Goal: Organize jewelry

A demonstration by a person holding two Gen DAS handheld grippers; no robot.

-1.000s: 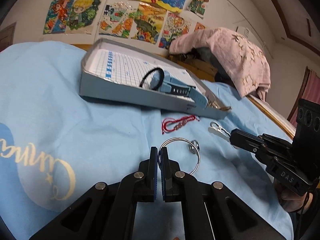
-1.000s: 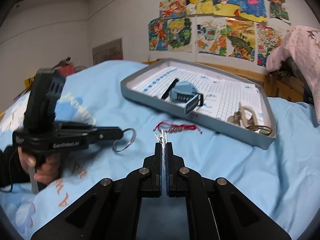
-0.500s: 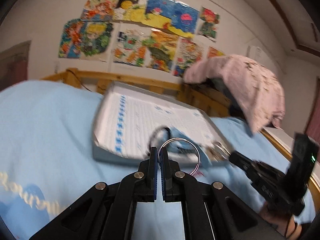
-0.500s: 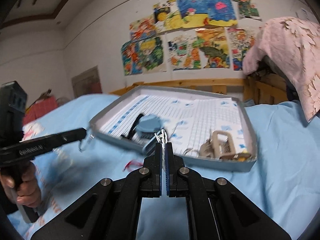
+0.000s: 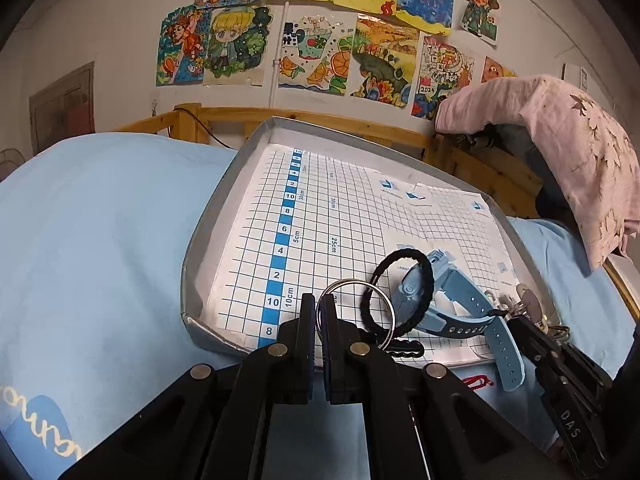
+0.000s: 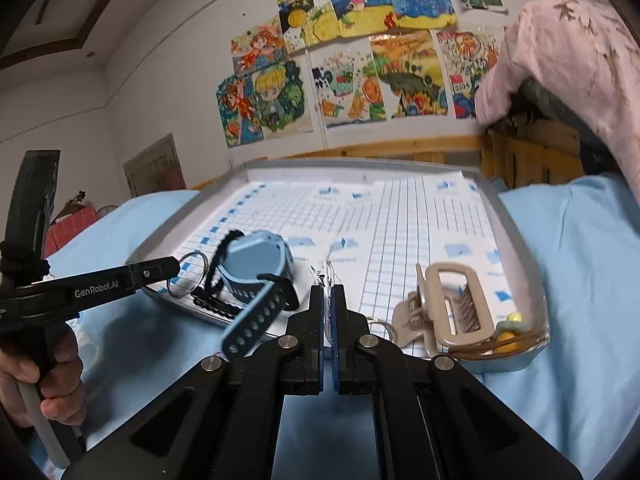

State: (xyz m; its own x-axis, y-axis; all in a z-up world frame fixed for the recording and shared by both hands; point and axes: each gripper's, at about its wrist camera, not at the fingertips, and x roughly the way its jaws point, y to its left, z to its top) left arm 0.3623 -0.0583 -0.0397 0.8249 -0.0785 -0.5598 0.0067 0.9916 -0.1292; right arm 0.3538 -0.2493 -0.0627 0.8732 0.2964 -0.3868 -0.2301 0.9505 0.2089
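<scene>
While the left gripper pinches a metal key ring low in its frame and the right gripper clamps a small silvery clip, both hang over the grey tray's near rim, likely to drop them beside the blue watch.

A shallow grey tray with a dull metallic sheen lies on soft matt light-blue cloth bedding. Inside the tray, smooth white paper printed with a blue grid lines the floor. On it rest a matt blue rubbery watch, a fuzzy black fabric hair tie and a smooth beige plastic claw clip. Over the tray's near edge, a shiny thin metal ring sits in matt black plastic jaws. Behind the tray runs a varnished wooden rail.
</scene>
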